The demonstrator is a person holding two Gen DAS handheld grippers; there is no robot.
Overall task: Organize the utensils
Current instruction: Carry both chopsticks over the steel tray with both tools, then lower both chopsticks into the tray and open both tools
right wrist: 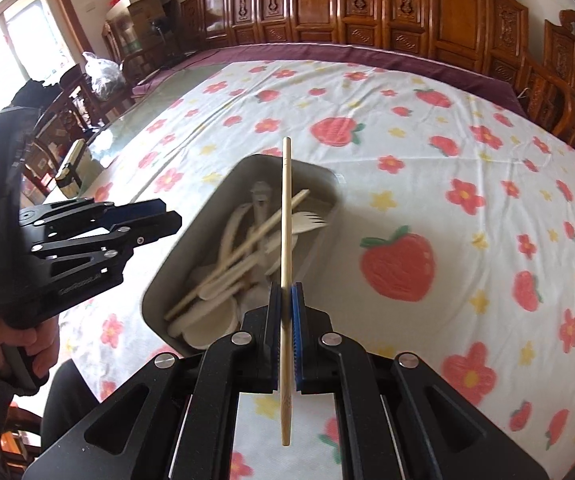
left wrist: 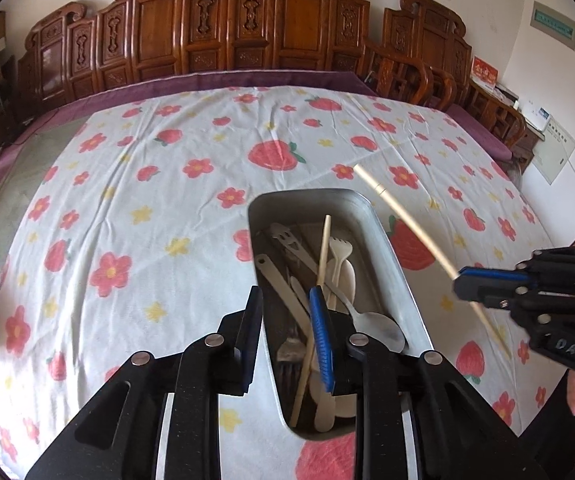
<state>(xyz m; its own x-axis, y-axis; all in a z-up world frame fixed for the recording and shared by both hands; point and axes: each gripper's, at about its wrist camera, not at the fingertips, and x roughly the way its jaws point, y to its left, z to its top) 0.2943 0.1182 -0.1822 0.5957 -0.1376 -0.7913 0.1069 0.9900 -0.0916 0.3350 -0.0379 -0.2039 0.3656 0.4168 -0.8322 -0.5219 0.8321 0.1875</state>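
Note:
A metal tray [left wrist: 391, 248] sits on the strawberry-print tablecloth and holds several utensils: a wooden chopstick [left wrist: 321, 256], pale forks and spoons, and a metal spoon [left wrist: 379, 328]. My left gripper [left wrist: 285, 300] is open and empty, hovering over the tray's near end. My right gripper [right wrist: 286, 292] is shut on a second wooden chopstick [right wrist: 286, 216], held above the tray [right wrist: 159, 280] near its right rim. In the left wrist view that chopstick [left wrist: 403, 216] and the right gripper [left wrist: 467, 288] show at the right. The left gripper [right wrist: 167, 216] shows at the left in the right wrist view.
The tablecloth [left wrist: 147, 200] covers a large table with a purple border. Carved wooden chairs [left wrist: 247, 28] line the far edge. A small container [right wrist: 73, 168] stands at the table's left edge in the right wrist view.

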